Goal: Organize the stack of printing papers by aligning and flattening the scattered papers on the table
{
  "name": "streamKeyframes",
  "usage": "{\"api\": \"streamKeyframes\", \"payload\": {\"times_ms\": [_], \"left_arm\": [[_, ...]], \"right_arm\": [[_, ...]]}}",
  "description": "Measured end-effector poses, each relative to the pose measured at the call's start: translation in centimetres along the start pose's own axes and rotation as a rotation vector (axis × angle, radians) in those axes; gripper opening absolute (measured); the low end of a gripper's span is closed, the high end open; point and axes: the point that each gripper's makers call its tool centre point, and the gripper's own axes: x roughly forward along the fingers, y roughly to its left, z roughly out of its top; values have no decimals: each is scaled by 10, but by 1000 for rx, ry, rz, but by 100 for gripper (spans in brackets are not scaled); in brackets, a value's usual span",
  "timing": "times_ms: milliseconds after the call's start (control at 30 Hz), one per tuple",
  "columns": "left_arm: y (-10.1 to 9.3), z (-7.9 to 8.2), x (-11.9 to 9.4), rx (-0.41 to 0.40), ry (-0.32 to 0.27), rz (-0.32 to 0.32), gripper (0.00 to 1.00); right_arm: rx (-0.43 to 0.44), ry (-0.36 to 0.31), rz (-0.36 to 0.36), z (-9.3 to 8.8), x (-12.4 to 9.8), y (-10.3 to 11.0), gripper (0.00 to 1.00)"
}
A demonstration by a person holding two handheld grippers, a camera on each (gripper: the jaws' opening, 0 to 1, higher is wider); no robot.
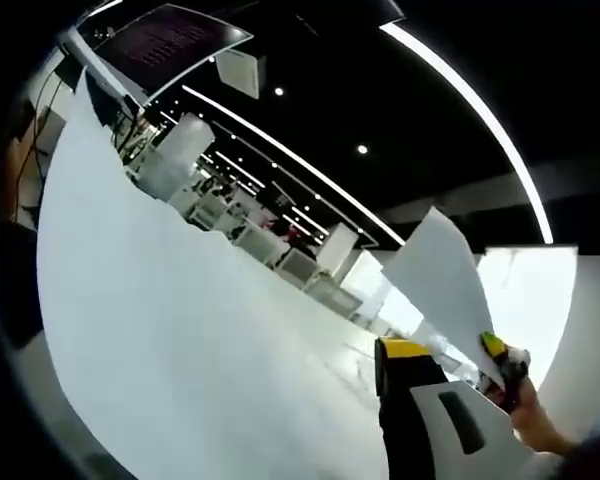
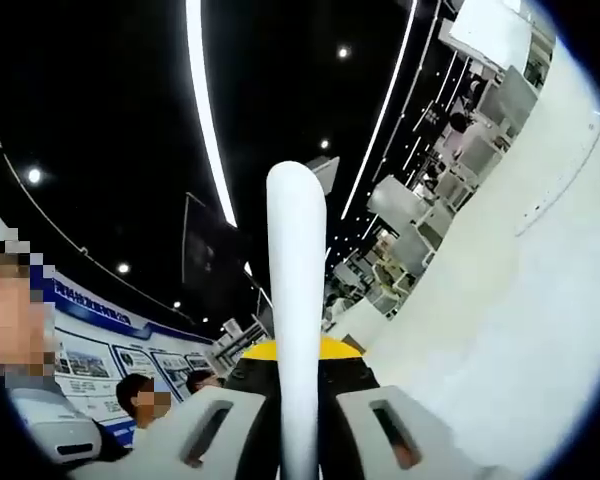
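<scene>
Right gripper (image 2: 298, 440): jaws closed on a sheet of paper (image 2: 296, 300), seen edge-on, standing up between them. Left gripper (image 1: 435, 420): one jaw visible, grip state cannot be told. Just beyond it the other gripper (image 1: 505, 365) pinches a raised sheet (image 1: 440, 285) at its lower corner. A large sheet (image 1: 170, 330) spans the left. Beyond, open floor and desks (image 1: 280, 250)

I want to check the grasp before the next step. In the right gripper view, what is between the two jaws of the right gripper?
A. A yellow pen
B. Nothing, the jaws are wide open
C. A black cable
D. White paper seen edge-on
D: in the right gripper view the right gripper has its jaws closed on white paper, which rises edge-on as a narrow white strip from between them.
</scene>
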Motion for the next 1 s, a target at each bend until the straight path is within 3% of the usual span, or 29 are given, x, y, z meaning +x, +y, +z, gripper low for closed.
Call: {"api": "streamKeyframes", "payload": {"times_ms": [1000], "left_arm": [[0, -2, 1, 5, 13, -3, 44]], "right_arm": [[62, 19, 37, -12, 19, 10, 0]]}}
